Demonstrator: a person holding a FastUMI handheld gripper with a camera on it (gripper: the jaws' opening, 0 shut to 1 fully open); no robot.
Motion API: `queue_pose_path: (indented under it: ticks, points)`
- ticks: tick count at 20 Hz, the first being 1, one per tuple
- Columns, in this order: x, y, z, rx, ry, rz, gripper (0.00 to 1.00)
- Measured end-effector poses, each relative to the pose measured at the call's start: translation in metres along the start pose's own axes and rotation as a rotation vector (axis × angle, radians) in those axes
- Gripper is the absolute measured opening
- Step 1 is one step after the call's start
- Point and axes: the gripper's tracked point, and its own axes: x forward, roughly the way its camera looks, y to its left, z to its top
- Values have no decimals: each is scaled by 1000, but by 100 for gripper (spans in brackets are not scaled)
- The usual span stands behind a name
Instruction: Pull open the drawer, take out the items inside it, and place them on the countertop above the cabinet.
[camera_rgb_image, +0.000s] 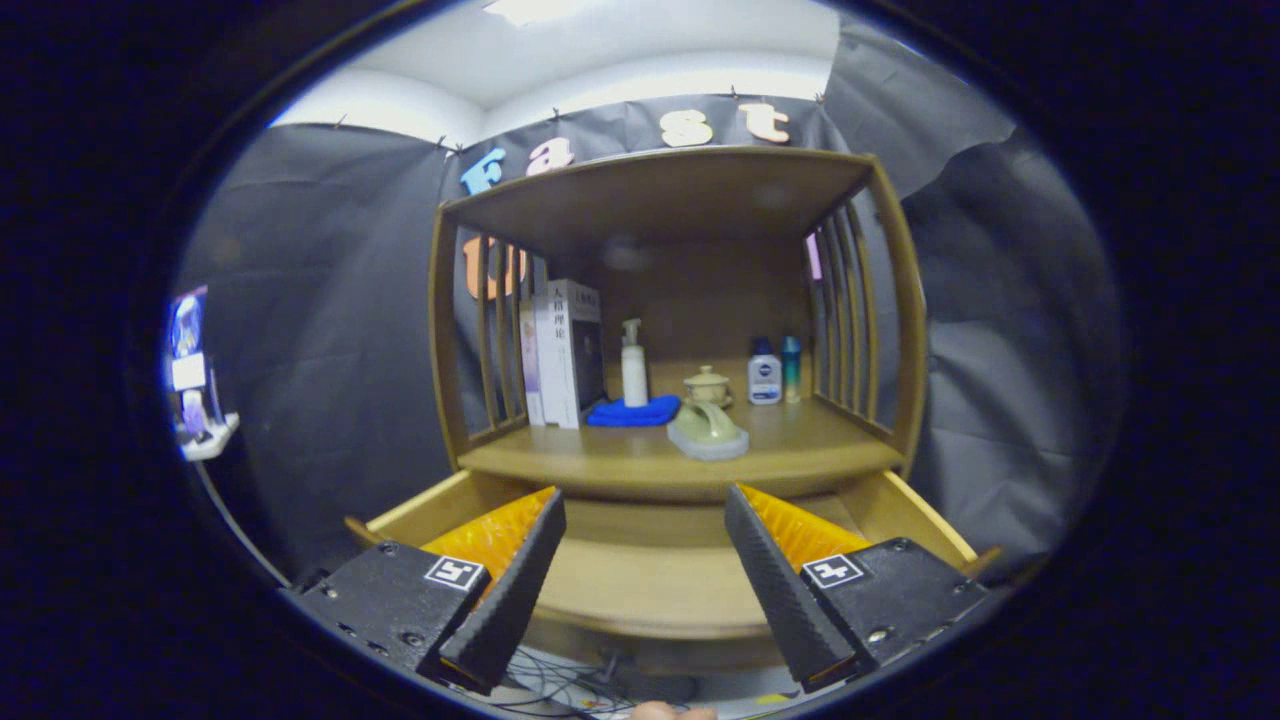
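Wooden drawer (640, 585) pulled open below countertop (690, 462); gripper (645, 570) jaws wide, empty.

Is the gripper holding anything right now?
No: the gripper is open, its fingers spread apart over the pulled-out drawer with nothing between them.

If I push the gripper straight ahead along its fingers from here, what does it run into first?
The gripper is open, holding nothing, above the pulled-out drawer. Straight ahead, it probably meets the countertop's front edge first; slightly higher, the pale green dish on it. Depth is unclear.
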Motion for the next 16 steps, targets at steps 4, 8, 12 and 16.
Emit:
queue_pose_path:
  ticks: [4, 8, 12, 16]
  points:
    - [-27, 3, -50, -20, -1, -97, 100]
    - [-31, 11, -89, 13, 52, -112, 100]
    - [-21, 18, -105, 22, 81, -104, 100]
    - [-5, 19, -112, 7, 91, -124, 100]
